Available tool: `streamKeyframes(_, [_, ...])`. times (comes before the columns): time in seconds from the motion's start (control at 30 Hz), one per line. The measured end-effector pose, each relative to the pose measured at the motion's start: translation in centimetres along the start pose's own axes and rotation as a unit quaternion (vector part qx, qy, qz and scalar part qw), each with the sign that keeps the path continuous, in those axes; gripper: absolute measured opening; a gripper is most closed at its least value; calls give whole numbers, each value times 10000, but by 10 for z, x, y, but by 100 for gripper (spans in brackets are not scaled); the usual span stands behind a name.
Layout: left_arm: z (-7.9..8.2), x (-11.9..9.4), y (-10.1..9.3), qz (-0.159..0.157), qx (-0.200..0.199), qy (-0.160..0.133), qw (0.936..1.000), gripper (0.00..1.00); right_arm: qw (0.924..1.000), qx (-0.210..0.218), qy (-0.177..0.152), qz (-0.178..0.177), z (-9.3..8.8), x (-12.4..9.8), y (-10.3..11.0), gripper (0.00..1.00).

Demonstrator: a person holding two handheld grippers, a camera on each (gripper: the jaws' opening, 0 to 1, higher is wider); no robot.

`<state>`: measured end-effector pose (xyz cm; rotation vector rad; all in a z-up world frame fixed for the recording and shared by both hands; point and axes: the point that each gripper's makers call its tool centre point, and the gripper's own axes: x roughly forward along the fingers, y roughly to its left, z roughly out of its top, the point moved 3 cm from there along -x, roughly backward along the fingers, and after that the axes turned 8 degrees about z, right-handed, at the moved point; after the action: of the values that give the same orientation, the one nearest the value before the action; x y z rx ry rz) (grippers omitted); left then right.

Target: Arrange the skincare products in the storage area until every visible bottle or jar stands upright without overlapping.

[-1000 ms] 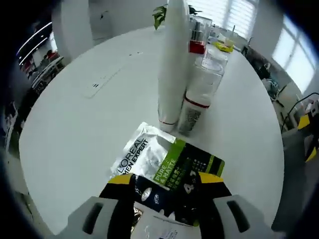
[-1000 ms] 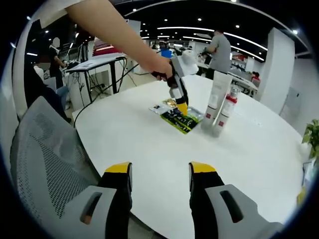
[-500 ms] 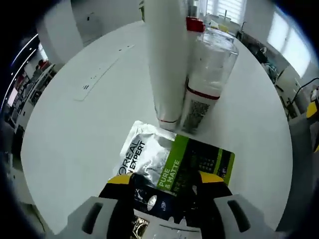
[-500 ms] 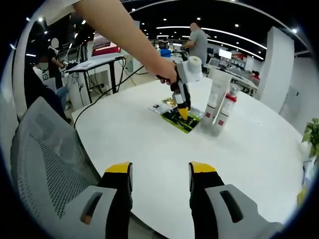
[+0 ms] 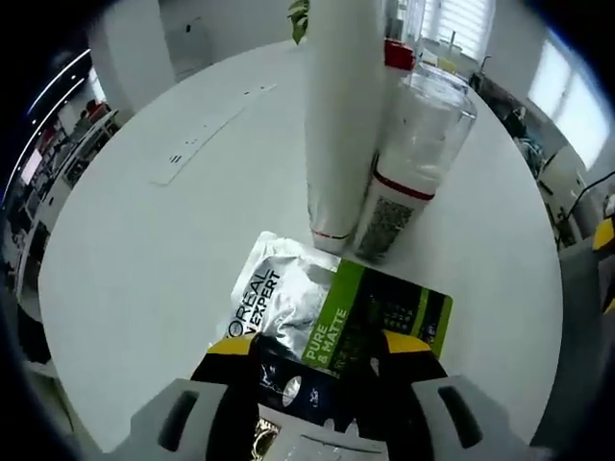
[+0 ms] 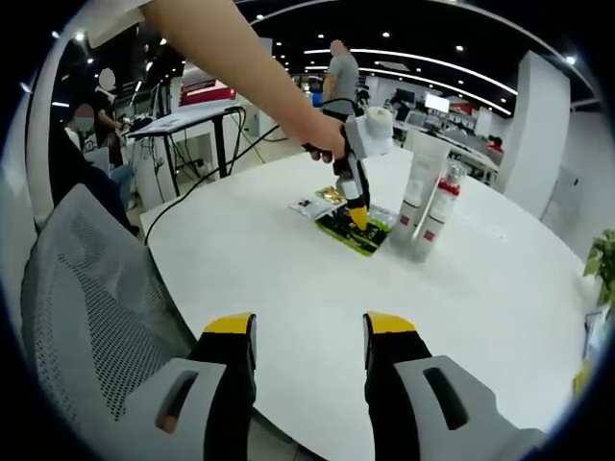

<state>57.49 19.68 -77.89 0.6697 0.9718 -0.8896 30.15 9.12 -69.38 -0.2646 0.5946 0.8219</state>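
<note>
A tall white tube (image 5: pixel 336 115) stands upright on the round white table (image 5: pixel 144 259), touching a clear bottle with a red band (image 5: pixel 413 154) beside it. A silver-and-green L'Oreal sachet (image 5: pixel 332 312) lies flat in front of them, over a dark sachet (image 5: pixel 288 379). My left gripper (image 5: pixel 320 357) is open, its yellow-tipped jaws straddling the sachets' near edge. In the right gripper view, the left gripper (image 6: pixel 358 218) points down onto the sachet (image 6: pixel 348 233), next to the tube (image 6: pixel 423 182) and bottle (image 6: pixel 439 216). My right gripper (image 6: pixel 309 331) is open with nothing between its jaws, hovering over the table's near edge.
A grey mesh chair (image 6: pixel 86 307) stands at the table's left edge. A flat socket strip (image 5: pixel 207 134) is set in the tabletop. A plant (image 6: pixel 602 257) sits at the far right. Office desks and people stand behind the table.
The left gripper has shifted a little toward the tube and bottle, staying open over the sachets. The right gripper has held still.
</note>
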Motion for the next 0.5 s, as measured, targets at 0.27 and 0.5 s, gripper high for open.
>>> streamKeyframes(0.27, [13, -15, 2, -321, 130, -336, 9988, 55, 10000, 10, -24, -21, 0, -1, -1, 42])
streamKeyframes(0.5, [-10, -22, 18, -207, 666, 198, 9974, 42, 10000, -28, -17, -47, 0, -2, -2, 41])
